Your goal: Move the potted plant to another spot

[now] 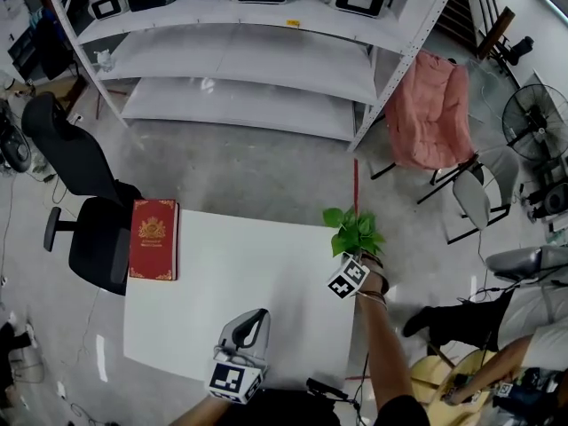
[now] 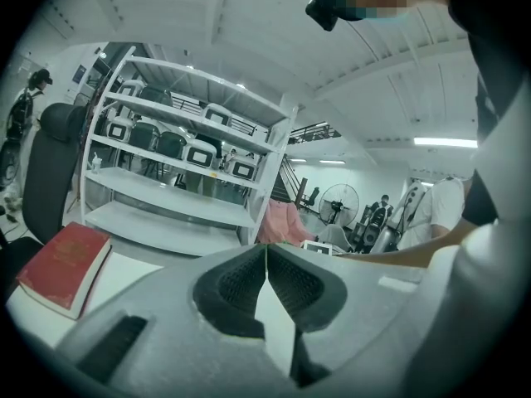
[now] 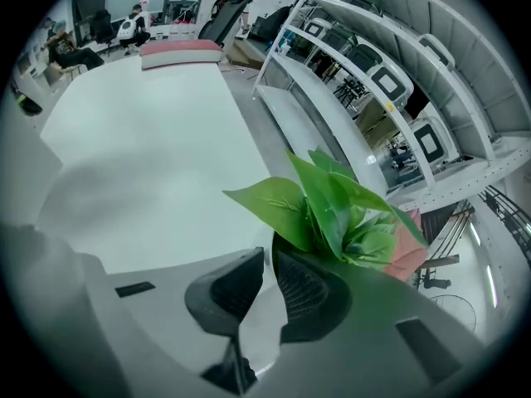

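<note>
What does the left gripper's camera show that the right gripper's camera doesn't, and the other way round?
Only the left gripper view shows the left gripper, its jaws shut on nothing, and the person's forearm reaching across. Only the right gripper view shows the plant plainly, with green leaves rising right behind the right gripper, whose jaws pinch at its base. Both show the white table, the red book and the shelf rack.

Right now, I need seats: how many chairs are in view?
3: black chair left of the table, pink chair and grey chair at right; others may be hidden.
</note>
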`<state>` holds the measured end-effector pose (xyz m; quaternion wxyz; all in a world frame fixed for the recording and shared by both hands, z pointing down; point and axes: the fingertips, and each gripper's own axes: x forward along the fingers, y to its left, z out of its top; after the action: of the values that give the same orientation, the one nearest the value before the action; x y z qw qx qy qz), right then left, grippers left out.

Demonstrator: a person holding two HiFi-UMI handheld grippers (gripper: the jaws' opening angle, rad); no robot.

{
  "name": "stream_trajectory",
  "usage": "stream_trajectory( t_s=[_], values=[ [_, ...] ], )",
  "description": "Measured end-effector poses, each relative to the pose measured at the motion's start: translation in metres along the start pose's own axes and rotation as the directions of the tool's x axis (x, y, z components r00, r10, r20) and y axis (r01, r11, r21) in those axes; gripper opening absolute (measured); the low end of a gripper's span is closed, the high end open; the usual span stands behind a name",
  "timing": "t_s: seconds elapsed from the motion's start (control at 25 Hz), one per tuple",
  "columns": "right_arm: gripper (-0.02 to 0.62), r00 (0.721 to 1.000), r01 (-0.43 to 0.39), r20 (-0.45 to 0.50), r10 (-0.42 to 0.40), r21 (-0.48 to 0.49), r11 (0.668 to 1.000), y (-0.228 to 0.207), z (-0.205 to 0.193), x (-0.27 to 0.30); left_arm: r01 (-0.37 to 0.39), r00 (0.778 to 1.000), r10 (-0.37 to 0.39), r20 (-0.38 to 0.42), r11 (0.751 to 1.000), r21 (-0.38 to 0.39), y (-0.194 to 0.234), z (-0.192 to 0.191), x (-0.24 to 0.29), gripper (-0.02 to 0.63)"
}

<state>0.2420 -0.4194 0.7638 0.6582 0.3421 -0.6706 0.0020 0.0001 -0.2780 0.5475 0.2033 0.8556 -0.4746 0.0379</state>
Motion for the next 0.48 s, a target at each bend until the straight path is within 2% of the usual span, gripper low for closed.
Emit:
stream_trajectory(
  t_s=[0.48],
  values=[
    [0.023,1.0,0.004,-0.001,-0.004,-0.056,0.998,-0.002,0.007,0.005,-0.015,1.0,0.016,0.009,1.0,-0.02,0.016,0.003,-0.004,0.023]
  ],
)
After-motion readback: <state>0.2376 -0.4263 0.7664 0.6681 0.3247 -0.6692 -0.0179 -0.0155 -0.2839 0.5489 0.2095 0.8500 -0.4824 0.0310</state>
